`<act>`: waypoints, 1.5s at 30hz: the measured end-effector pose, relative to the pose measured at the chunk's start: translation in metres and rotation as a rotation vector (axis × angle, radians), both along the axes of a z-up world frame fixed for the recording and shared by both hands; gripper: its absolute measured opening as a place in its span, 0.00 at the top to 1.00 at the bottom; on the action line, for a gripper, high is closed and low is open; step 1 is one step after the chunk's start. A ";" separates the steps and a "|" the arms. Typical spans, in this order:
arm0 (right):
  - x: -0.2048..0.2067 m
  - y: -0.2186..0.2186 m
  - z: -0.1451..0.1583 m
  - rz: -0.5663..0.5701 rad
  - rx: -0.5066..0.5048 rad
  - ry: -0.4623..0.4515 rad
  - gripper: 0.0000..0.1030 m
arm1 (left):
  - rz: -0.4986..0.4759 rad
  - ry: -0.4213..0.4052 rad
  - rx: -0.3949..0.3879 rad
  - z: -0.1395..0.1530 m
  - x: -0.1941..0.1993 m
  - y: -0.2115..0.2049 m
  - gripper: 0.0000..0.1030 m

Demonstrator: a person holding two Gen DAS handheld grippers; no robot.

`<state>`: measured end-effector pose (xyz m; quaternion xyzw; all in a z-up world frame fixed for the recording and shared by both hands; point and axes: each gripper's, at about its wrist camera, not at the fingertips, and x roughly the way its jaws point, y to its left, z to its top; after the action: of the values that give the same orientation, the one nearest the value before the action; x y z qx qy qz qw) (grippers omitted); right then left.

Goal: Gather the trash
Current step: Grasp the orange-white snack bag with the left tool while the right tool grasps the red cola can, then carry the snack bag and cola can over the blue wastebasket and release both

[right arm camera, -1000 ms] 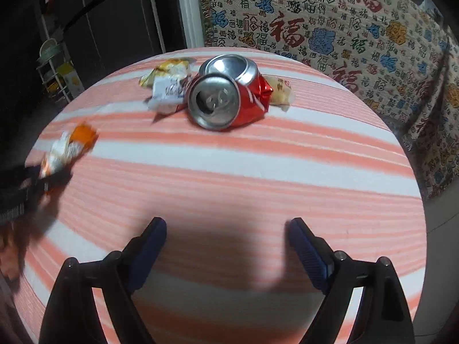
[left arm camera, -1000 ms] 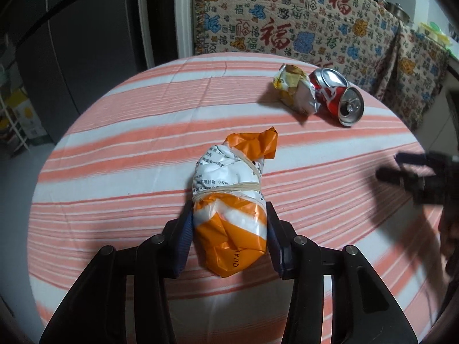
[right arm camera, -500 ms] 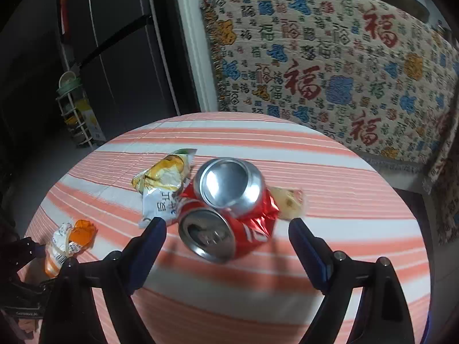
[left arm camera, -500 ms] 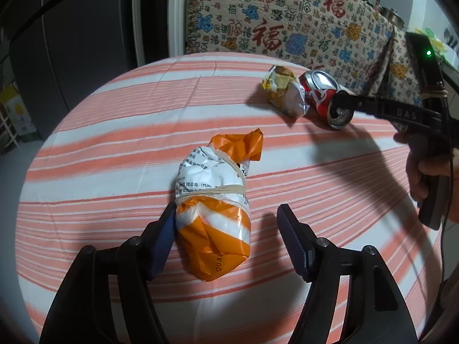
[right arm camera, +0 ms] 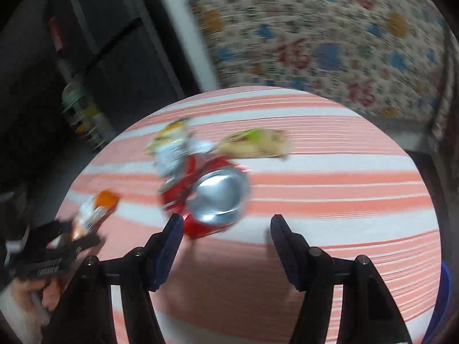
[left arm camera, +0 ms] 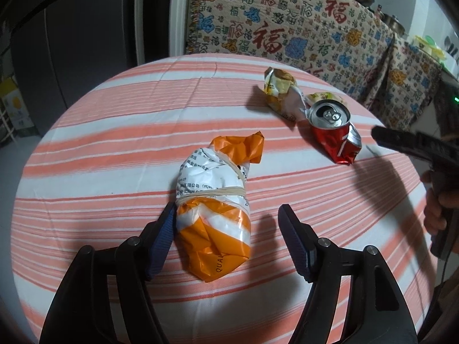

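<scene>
Two tools hover over the round, orange-and-white striped worktop. Left tool, jaws just opened, straddles the crumpled orange-and-white rubber-banded packet, only its left pad touching it. Right tool, jaws just narrowing yet unclenched, sits near the crushed red can, beside yellow snack wrappers.

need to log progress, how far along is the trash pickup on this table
Nothing looks collected yet. The orange and white wrapper bundle lies on the striped tablecloth between the left tongs, whose jaws have just been opening, so it is released. The right tongs, just closing but gripping nothing, approach the crushed red can. Two snack wrappers remain.
</scene>
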<state>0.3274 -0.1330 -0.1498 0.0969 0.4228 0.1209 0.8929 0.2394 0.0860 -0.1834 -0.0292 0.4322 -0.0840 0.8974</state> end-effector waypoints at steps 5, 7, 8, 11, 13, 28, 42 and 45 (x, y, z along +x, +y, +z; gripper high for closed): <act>0.031 -0.002 -0.026 -0.047 0.172 0.105 0.36 | -0.013 0.002 -0.007 0.000 0.003 -0.004 0.20; 0.032 0.002 -0.028 -0.043 0.196 0.095 0.36 | -0.013 0.002 0.002 0.000 0.003 -0.005 0.20; 0.031 0.004 -0.030 -0.042 0.206 0.095 0.43 | -0.012 0.002 0.002 -0.001 0.004 -0.005 0.20; 0.031 0.009 -0.036 -0.030 0.228 0.145 0.92 | -0.008 -0.001 -0.016 0.000 0.002 -0.002 0.22; 0.025 0.007 -0.034 -0.043 0.211 0.125 0.97 | 0.005 -0.007 -0.028 0.001 0.002 0.002 0.26; -0.055 0.068 0.001 0.138 -0.180 -0.162 0.21 | 0.051 -0.013 -0.046 0.000 0.001 0.009 0.45; -0.050 0.100 0.005 0.106 -0.275 -0.168 0.55 | 0.024 -0.021 -0.102 0.001 -0.002 0.012 0.57; -0.073 0.083 0.018 0.128 -0.265 -0.181 0.55 | 0.001 -0.023 -0.135 0.006 -0.010 0.006 0.57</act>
<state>0.2543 -0.0499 -0.1316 -0.0602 0.3584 0.1287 0.9227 0.2296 0.0923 -0.1776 -0.0890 0.4150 -0.1131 0.8984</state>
